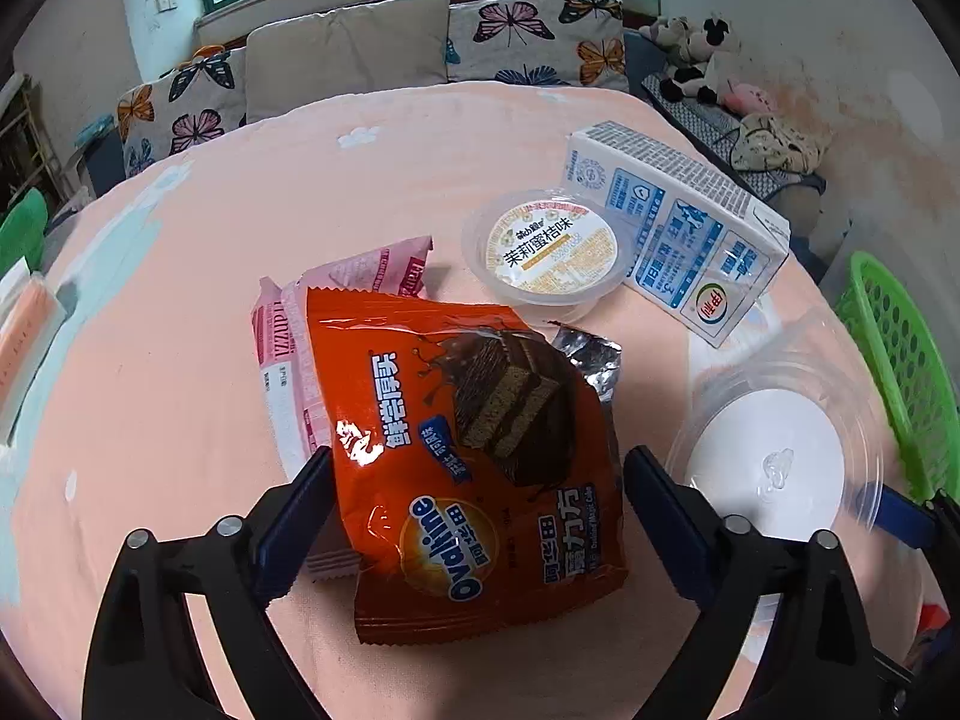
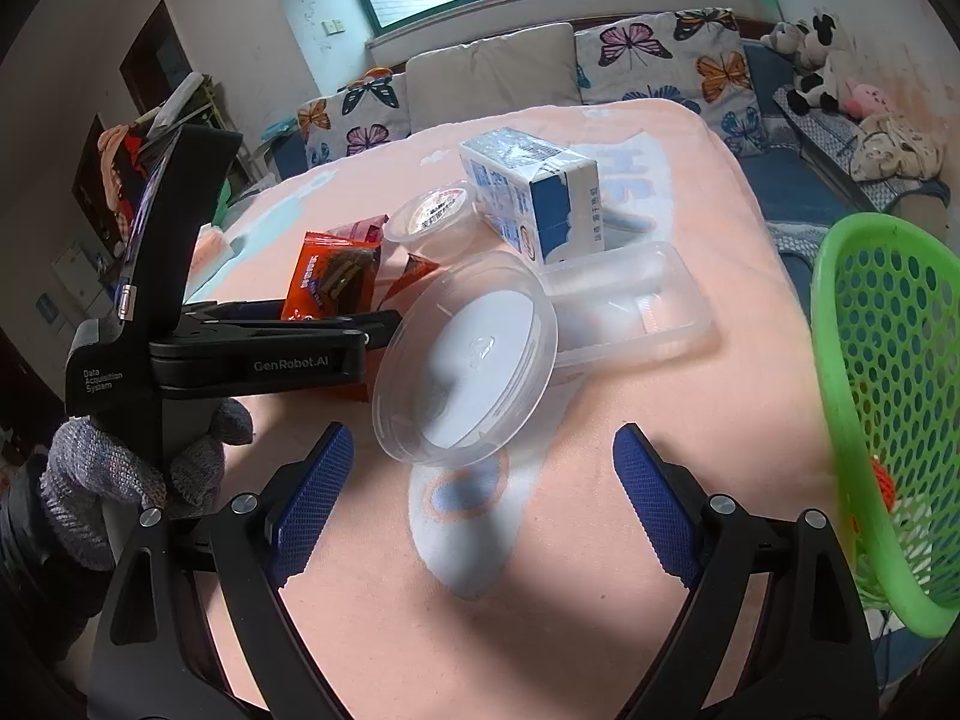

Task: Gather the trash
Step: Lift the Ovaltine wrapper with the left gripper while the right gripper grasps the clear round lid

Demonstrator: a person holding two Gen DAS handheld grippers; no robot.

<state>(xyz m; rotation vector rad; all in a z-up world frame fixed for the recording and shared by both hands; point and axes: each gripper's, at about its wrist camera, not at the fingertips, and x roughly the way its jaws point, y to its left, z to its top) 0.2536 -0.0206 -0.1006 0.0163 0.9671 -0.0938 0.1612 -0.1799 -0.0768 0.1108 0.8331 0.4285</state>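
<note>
A: Presently, where does the orange wrapper (image 1: 480,468) lie?
B: On the bed (image 1: 180,360), between the left tongs (image 1: 474,480), spread wide, gripping nothing; long axis runs away. Right tongs (image 2: 480,480) open, empty, farther.

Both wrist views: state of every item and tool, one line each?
Left tool: open, astride orange wrapper, pads clear of it.
Right tool: open, empty.
Orange wrapper: lying over pink wrapper.
Pink wrapper: flat, partly covered.
Jelly cup: upright, sealed.
Milk carton: on its side.
Round lid: tilted on edge.
Clear tray: open, upright.
Basket: tipped, orange item inside.
</note>
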